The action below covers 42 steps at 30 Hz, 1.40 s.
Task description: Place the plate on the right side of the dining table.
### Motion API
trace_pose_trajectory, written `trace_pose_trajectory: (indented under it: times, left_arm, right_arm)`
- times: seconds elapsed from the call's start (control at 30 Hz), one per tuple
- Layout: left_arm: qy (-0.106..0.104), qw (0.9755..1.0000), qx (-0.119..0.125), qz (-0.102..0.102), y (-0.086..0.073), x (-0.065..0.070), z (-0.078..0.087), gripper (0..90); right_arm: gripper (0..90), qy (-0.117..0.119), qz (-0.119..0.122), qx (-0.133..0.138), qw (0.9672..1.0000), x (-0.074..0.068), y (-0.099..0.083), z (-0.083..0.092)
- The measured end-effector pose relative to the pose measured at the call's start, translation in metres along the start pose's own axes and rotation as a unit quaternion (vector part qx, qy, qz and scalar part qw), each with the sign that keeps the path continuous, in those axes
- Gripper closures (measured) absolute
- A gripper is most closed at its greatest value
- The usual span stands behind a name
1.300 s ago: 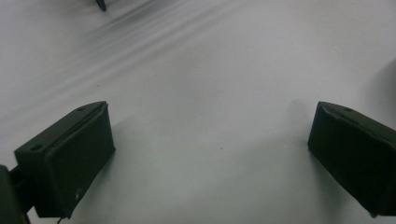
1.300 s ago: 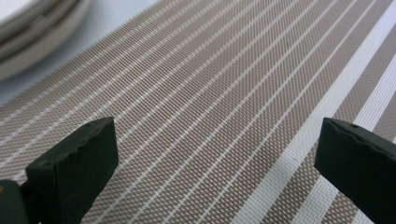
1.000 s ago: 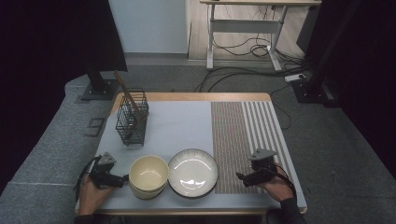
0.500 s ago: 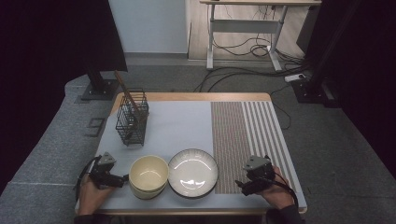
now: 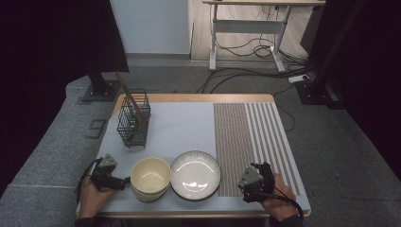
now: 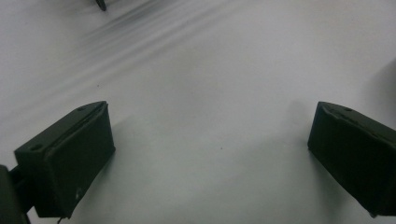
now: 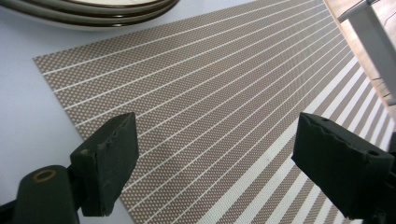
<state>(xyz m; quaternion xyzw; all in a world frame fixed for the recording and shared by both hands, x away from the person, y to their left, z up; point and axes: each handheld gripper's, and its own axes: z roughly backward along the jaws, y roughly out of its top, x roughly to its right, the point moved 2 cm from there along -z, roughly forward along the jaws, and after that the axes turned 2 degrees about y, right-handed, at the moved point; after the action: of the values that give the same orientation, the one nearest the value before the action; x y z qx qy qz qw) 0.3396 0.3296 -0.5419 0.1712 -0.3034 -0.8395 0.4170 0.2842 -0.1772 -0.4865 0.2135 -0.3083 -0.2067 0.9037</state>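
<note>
My left gripper (image 5: 122,182) rests at the table's front left, just left of a cream bowl (image 5: 150,177). Its jaws stand wide open over bare white tabletop (image 6: 210,70), and nothing lies between them in the left gripper view (image 6: 210,135). My right gripper (image 5: 245,183) sits at the front right on a brown striped placemat (image 5: 246,132). Those jaws have just been closing a little but remain wide apart (image 7: 215,140) over the placemat (image 7: 210,84), with nothing between them. A white plate (image 5: 195,174) with a dark rim lies between bowl and placemat; its rim (image 7: 93,11) is visible in the right gripper view.
A black wire basket (image 5: 134,124) with wooden utensils stands at the back left of the table. Desk legs and cables lie on the floor beyond the table's far edge.
My right hand has shifted a little left and toward the front edge across the placemat, turning slightly. The left hand, bowl, plate and basket have stayed put.
</note>
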Motion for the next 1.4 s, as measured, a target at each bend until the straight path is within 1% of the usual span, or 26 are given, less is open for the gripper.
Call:
trace_pose_trajectory:
  times: [0.1,0.2,0.23,0.3,0.37,0.4,0.5,0.63,0.77,0.8,0.83,0.87,0.9,0.93,0.97,1.03,1.1,1.13,1.17,1.23,1.27,1.3,1.33,1.37,1.4]
  left_arm:
    - [0.000,1.0000,0.000,0.000,0.000,0.000,0.000,0.2]
    - [0.000,1.0000,0.000,0.000,0.000,0.000,0.000,0.2]
    - [0.000,1.0000,0.000,0.000,0.000,0.000,0.000,0.2]
    - [0.000,1.0000,0.000,0.000,0.000,0.000,0.000,0.2]
    - [0.000,1.0000,0.000,0.000,0.000,0.000,0.000,0.2]
    - [0.000,1.0000,0.000,0.000,0.000,0.000,0.000,0.2]
    - [0.000,1.0000,0.000,0.000,0.000,0.000,0.000,0.2]
    - [0.000,1.0000,0.000,0.000,0.000,0.000,0.000,0.2]
    - [0.000,1.0000,0.000,0.000,0.000,0.000,0.000,0.2]
    - [0.000,1.0000,0.000,0.000,0.000,0.000,0.000,0.2]
    - [0.000,1.0000,0.000,0.000,0.000,0.000,0.000,0.2]
    - [0.000,1.0000,0.000,0.000,0.000,0.000,0.000,0.2]
    - [0.000,1.0000,0.000,0.000,0.000,0.000,0.000,0.2]
    - [0.000,1.0000,0.000,0.000,0.000,0.000,0.000,0.2]
    - [0.001,1.0000,0.000,0.000,0.000,0.000,0.000,0.2]
    - [0.001,1.0000,0.001,-0.001,0.000,0.000,0.000,0.2]
    - [0.001,1.0000,0.001,-0.001,0.000,0.000,0.000,0.2]
    - [0.001,1.0000,0.001,-0.001,0.000,0.000,0.000,0.3]
    - [0.001,1.0000,0.001,-0.001,0.000,0.000,0.000,0.3]
    - [0.001,1.0000,0.001,-0.001,0.000,0.000,0.000,0.3]
    - [0.001,1.0000,0.001,-0.001,0.000,0.000,0.000,0.4]
    - [0.001,1.0000,0.001,-0.001,0.000,0.000,0.000,0.3]
    - [0.001,1.0000,0.001,-0.001,0.000,0.000,0.000,0.3]
    - [0.001,1.0000,0.001,-0.001,0.000,0.000,0.000,0.3]
    - [0.001,1.0000,0.001,-0.001,0.000,0.000,0.000,0.3]
  right_arm:
    - [16.3,-0.008,0.023,-0.006,0.9997,-0.008,0.003,0.002]
    - [20.8,-0.016,0.043,-0.011,0.9989,-0.015,0.006,0.004]
    - [22.0,-0.024,0.052,-0.012,0.9983,-0.017,0.007,0.005]
    - [27.5,-0.031,0.070,-0.014,0.9970,-0.021,0.009,0.006]
    - [28.5,-0.039,0.090,-0.018,0.9951,-0.025,0.010,0.007]
    - [29.5,-0.041,0.095,-0.018,0.9945,-0.027,0.011,0.008]
    - [31.5,-0.052,0.125,-0.018,0.9906,-0.032,0.014,0.010]
    - [32.4,-0.067,0.155,-0.015,0.9854,-0.039,0.019,0.013]
    - [32.6,-0.081,0.182,-0.017,0.9799,-0.045,0.023,0.015]
    - [32.9,-0.084,0.186,-0.016,0.9789,-0.047,0.024,0.015]
    - [32.9,-0.084,0.186,-0.016,0.9789,-0.047,0.024,0.015]
    - [33.7,-0.085,0.198,-0.013,0.9764,-0.051,0.026,0.016]
    - [34.0,-0.087,0.203,-0.013,0.9753,-0.052,0.027,0.017]
    - [35.7,-0.091,0.210,-0.015,0.9733,-0.056,0.029,0.017]
    - [35.7,-0.091,0.210,-0.015,0.9733,-0.056,0.029,0.017]
    - [37.4,-0.095,0.226,-0.013,0.9695,-0.062,0.031,0.016]
    - [37.8,-0.095,0.225,-0.013,0.9696,-0.064,0.032,0.016]
    - [38.1,-0.095,0.232,-0.012,0.9680,-0.065,0.033,0.016]
    - [38.5,-0.098,0.234,-0.011,0.9672,-0.067,0.033,0.016]
    - [39.8,-0.098,0.246,-0.001,0.9642,-0.071,0.036,0.018]
    - [40.4,-0.098,0.244,0.002,0.9649,-0.073,0.037,0.018]
    - [40.8,-0.099,0.255,0.002,0.9620,-0.073,0.039,0.018]
    - [40.8,-0.099,0.255,0.002,0.9620,-0.073,0.039,0.018]
    - [41.6,-0.099,0.262,0.010,0.9599,-0.077,0.041,0.019]
    - [41.6,-0.099,0.262,0.010,0.9599,-0.077,0.041,0.019]
